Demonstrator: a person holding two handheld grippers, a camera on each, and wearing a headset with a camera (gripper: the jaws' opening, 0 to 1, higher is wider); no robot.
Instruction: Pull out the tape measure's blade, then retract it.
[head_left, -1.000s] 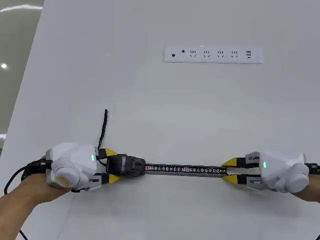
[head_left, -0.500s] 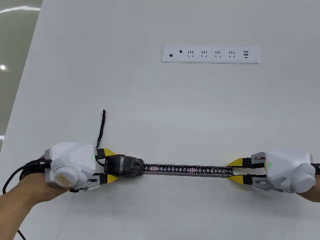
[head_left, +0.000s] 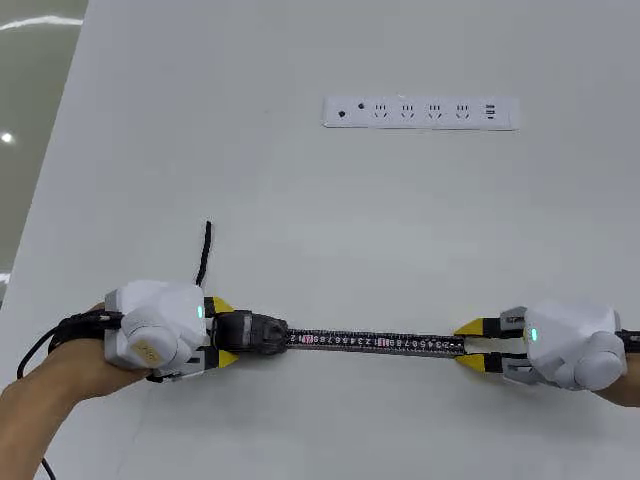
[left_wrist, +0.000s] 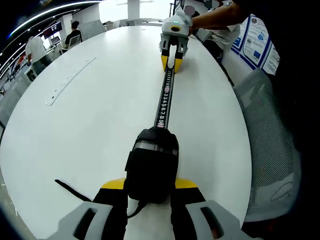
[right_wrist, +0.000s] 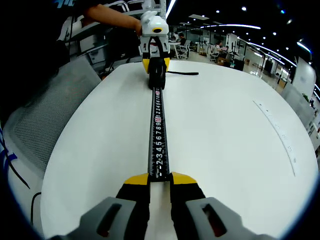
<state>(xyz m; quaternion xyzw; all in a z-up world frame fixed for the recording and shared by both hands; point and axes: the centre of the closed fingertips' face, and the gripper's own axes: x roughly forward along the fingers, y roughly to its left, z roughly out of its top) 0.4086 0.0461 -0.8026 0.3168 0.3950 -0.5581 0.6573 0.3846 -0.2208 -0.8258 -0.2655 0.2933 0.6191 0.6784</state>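
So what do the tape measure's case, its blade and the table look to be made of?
The case looks like matte black plastic, perhaps rubber-coated: dull, with one glossier band. The blade is a thin dark strip with printed white and red numerals, probably painted steel. The table is smooth white, likely laminate, with a soft sheen.

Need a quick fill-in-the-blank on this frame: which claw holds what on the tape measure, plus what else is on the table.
The left claw is shut on the black ____ of the tape measure.
The right claw pinches the tip of the numbered ____.
Farther up the white table lies a white power ____.
Missing words: case; blade; strip.
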